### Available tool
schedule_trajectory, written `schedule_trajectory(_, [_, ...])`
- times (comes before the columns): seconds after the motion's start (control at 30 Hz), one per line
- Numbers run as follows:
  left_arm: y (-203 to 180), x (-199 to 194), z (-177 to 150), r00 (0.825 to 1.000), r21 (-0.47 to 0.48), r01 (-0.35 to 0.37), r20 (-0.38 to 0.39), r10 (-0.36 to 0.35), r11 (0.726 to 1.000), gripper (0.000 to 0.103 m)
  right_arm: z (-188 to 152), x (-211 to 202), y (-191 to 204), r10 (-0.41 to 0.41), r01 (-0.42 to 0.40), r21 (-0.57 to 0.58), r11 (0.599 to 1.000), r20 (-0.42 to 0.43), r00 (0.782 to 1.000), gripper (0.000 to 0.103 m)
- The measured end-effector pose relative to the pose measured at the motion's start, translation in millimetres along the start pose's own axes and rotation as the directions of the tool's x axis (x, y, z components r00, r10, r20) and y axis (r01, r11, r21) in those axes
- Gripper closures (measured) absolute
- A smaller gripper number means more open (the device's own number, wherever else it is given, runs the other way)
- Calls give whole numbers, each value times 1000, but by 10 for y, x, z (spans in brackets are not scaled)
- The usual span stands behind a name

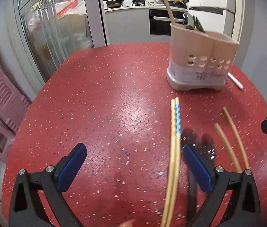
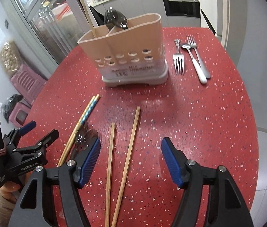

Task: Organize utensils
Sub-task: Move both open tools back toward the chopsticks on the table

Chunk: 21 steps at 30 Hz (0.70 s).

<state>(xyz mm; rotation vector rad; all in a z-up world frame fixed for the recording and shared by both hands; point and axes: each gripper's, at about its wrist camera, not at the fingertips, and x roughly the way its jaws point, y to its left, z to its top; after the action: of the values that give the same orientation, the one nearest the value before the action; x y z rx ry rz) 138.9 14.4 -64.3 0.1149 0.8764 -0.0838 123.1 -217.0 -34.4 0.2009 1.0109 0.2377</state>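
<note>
Both wrist cameras look steeply down, close over the red counter (image 1: 95,94); both share the utensil holder (image 2: 129,56) and chopsticks (image 2: 88,111).

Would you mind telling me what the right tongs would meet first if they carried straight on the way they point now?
Probably the two plain wooden chopsticks on the red table. They lie between the open right tongs, which tilt downward. Depth is unclear, so the bare tabletop beside them is possible.

Glossy speckled table (image 2: 199,113), wooden chopsticks (image 2: 127,151)

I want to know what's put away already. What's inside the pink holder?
Sticking out of the pink holder are a dark spoon and one wooden chopstick. Its walls hide their lower ends and anything lying lower down.
</note>
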Motion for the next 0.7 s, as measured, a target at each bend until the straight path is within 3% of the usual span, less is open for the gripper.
schedule_trajectory(0.17, [14, 242, -64, 996, 2, 38, -80, -38, 999, 0, -65, 108, 16, -27, 27, 7, 1000, -49, 998, 32])
schedule_trajectory(0.7, [86, 378, -79, 986, 34, 102, -135, -96, 994, 0, -99, 187, 87, -29, 30, 4, 1000, -68, 997, 33])
